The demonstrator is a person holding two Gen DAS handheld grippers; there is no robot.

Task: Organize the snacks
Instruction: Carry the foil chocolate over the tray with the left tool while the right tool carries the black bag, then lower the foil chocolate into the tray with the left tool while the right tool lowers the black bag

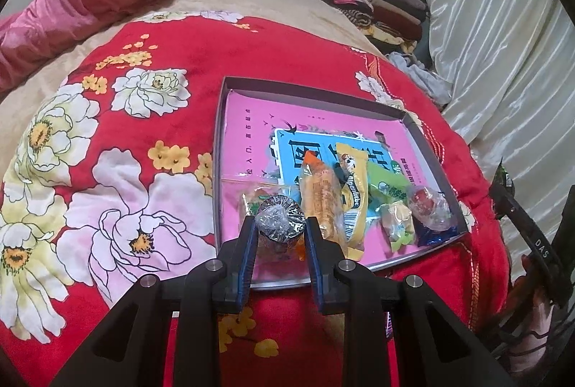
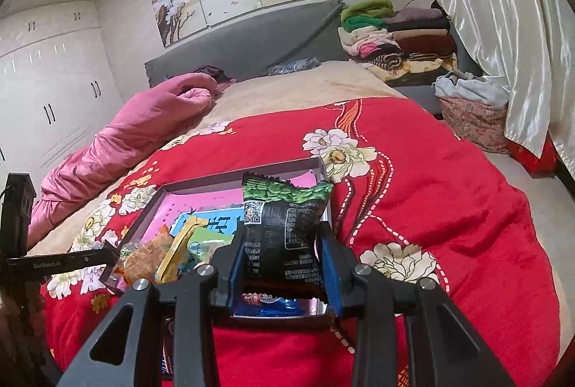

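Left gripper [image 1: 280, 225] clamped on foil-wrapped round snack [image 1: 279, 218] over tray [image 1: 230, 135]; right gripper [image 2: 284, 243] pinching black-green packet [image 2: 284, 225].

You see both views evenly and softly lit, with sheen on the white curtain [image 2: 503, 45] at right. Fisheye bending curves the edges, corners go black, and detail looks slightly soft.
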